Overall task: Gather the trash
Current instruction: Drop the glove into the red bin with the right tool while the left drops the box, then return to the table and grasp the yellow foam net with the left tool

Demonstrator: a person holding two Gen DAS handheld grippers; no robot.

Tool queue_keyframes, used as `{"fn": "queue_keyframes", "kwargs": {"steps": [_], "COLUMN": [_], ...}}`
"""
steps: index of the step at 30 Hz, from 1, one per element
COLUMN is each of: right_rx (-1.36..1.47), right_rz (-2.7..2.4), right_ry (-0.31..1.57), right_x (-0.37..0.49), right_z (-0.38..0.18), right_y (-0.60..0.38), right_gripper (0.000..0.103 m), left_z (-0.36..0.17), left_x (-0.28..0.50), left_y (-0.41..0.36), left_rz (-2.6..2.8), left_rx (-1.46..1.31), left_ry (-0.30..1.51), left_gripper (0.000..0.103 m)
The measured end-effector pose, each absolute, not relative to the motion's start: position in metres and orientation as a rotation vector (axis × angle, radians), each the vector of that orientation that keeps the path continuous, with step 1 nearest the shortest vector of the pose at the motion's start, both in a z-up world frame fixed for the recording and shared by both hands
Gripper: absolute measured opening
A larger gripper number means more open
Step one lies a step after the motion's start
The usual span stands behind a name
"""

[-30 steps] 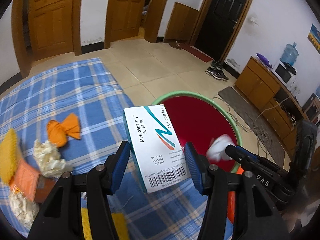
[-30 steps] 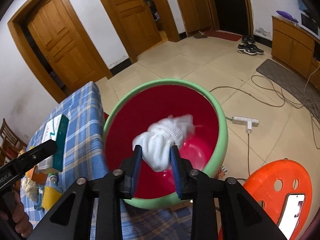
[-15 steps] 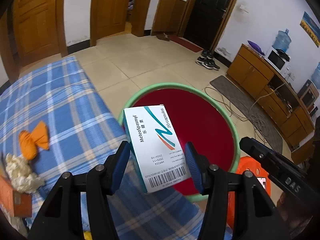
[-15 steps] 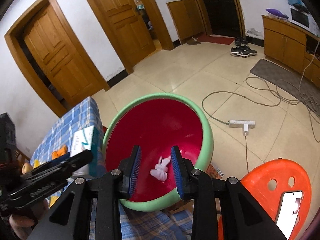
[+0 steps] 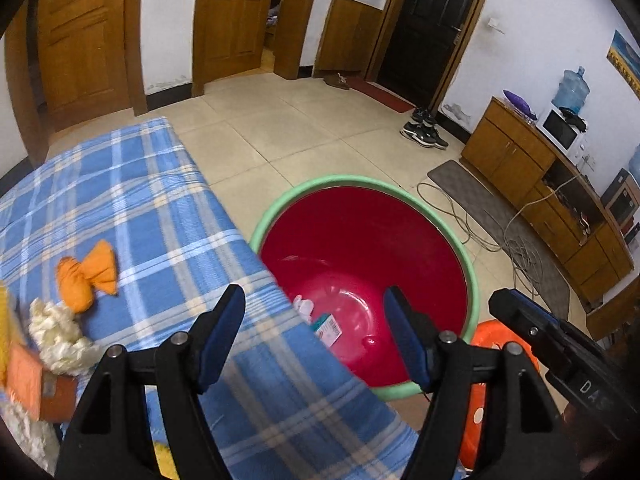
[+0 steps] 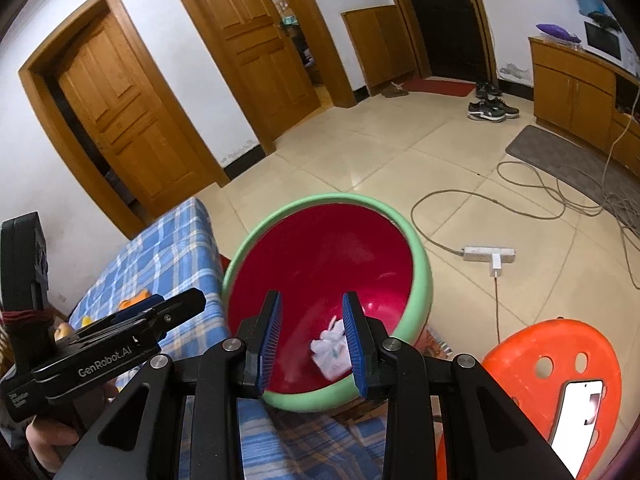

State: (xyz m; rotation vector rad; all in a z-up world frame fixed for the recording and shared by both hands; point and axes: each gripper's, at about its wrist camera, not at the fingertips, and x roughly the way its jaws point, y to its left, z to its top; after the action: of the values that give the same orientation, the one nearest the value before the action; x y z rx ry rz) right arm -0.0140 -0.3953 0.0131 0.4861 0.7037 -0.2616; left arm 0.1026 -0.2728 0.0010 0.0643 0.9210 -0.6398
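Observation:
A red basin with a green rim (image 5: 471, 276) (image 6: 425, 276) stands on the floor beside the blue plaid table (image 5: 132, 208). A white crumpled tissue (image 6: 331, 350) (image 5: 303, 305) and a medicine box (image 5: 329, 326) lie inside it. My left gripper (image 5: 316, 328) is open and empty above the table edge and basin. My right gripper (image 6: 312, 338) is open and empty above the basin's near side. On the table lie an orange wrapper (image 5: 86, 276), a cream crumpled tissue (image 5: 56, 336) and an orange box (image 5: 30, 380).
An orange plastic stool (image 6: 552, 364) with a phone (image 6: 576, 408) on it stands right of the basin. Cables and a power strip (image 6: 488, 254) lie on the tiled floor. A wooden cabinet (image 5: 532, 168) lines the right wall. Shoes (image 5: 424, 134) sit by the black door.
My left gripper opened and let the medicine box fall into the basin. My right gripper had dropped the white tissue earlier and has opened wider and pulled back a little.

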Motion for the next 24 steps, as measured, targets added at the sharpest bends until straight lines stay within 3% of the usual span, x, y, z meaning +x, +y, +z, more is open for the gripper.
{"fn": "queue_keyframes", "kwargs": {"steps": [5, 13, 24], "right_rx": [0.471, 0.439, 0.393], "right_rz": [-0.226, -0.166, -0.095], "right_ry": [0.695, 0.698, 0.714], "right_x": [-0.016, -0.012, -0.003], "right_z": [0.019, 0.026, 0.032], "right_y": [-0.377, -0.345, -0.305], "right_gripper": [0.038, 0.040, 0.054], "left_z": [0.009, 0.022, 0.032], "left_x": [0.096, 0.090, 0.089], "left_y": [-0.246, -0.197, -0.136], "left_rz": [-0.595, -0.508, -0.388], "left_rx": [0.040, 0.011, -0.028], "left_ry": [0.911, 0.886, 0.850], "left_gripper": [0.071, 0.071, 0.071]}}
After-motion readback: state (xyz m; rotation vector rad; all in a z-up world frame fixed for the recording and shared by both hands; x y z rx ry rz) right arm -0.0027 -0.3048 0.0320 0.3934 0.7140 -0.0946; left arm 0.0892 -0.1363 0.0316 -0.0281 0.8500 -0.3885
